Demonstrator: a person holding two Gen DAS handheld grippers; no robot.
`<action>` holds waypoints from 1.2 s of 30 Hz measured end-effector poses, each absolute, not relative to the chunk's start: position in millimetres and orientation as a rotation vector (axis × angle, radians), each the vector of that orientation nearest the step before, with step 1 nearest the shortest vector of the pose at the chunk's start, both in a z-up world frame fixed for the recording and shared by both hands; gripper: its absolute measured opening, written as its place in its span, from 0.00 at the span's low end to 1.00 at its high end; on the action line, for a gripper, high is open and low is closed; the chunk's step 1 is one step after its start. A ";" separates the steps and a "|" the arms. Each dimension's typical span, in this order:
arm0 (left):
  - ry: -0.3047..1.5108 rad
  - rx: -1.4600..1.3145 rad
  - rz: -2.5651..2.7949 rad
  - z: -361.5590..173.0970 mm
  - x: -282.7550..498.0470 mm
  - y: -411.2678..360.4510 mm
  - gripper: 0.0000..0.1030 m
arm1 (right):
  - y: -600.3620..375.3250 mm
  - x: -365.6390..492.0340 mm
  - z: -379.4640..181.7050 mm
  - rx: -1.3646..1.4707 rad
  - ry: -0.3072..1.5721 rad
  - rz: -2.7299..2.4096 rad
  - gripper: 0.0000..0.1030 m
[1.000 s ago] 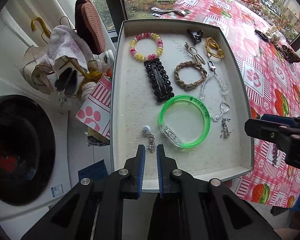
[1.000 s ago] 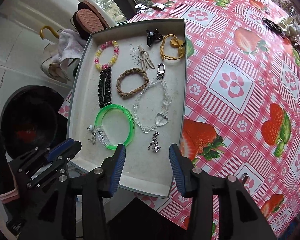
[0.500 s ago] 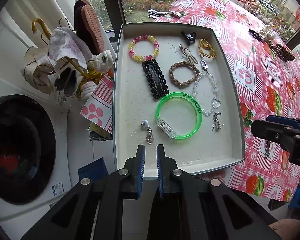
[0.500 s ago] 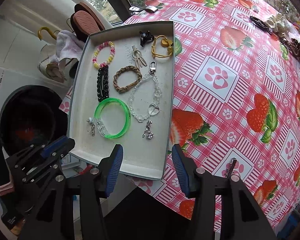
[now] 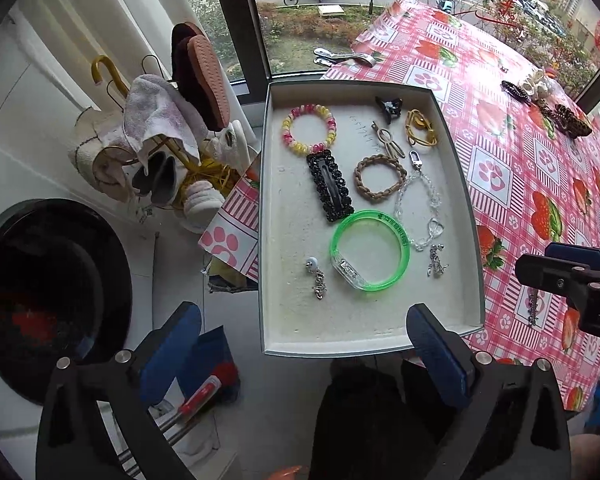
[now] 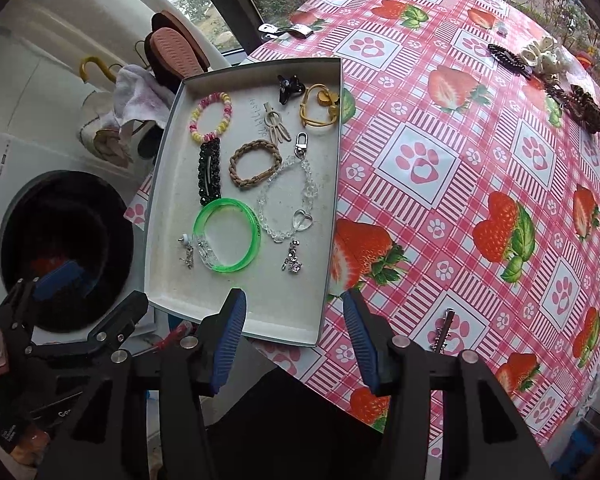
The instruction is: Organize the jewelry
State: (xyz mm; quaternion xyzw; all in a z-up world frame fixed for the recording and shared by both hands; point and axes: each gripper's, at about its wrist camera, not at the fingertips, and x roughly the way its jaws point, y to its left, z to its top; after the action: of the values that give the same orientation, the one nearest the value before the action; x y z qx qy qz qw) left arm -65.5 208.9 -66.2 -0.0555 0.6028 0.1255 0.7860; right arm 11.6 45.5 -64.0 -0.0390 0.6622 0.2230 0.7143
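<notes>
Strawberry-and-paw-print oilcloth covers the tabletop, whose near-left corner carries a shallow grey tray by the window. Inside lie a pink-and-yellow bead bracelet, a black sequined hair clip, a braided brown band, a clear bead chain with a heart, a green translucent bangle, a yellow cord piece, a small black claw clip and two small silver charms, one on each side of the bangle. The left tool hangs just short of the tray's near edge, spread wide and empty. The right tool is moderately spread, empty, over the tray's near-right corner. More hair pieces sit far across the cloth. A washing machine door and a rack of slippers stand left of the tray.
</notes>
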 end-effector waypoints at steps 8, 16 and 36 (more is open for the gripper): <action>1.256 -0.128 0.301 -42.7 -73.2 218.3 1.00 | 57.9 4.3 -31.9 -0.169 1.369 0.505 0.78; 1.216 -0.133 0.309 -17.4 -78.6 225.0 1.00 | 66.8 0.6 -2.3 -0.200 1.307 0.511 0.91; 1.245 -0.121 0.276 2.7 -87.9 221.5 1.00 | 62.1 -8.0 23.7 -0.240 1.298 0.428 0.91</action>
State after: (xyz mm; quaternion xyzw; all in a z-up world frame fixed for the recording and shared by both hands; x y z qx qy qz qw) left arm -87.9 221.5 2.7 -0.0564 0.5807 0.1288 0.8019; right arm -8.0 62.1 23.7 -0.1106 0.5982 0.1974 0.7687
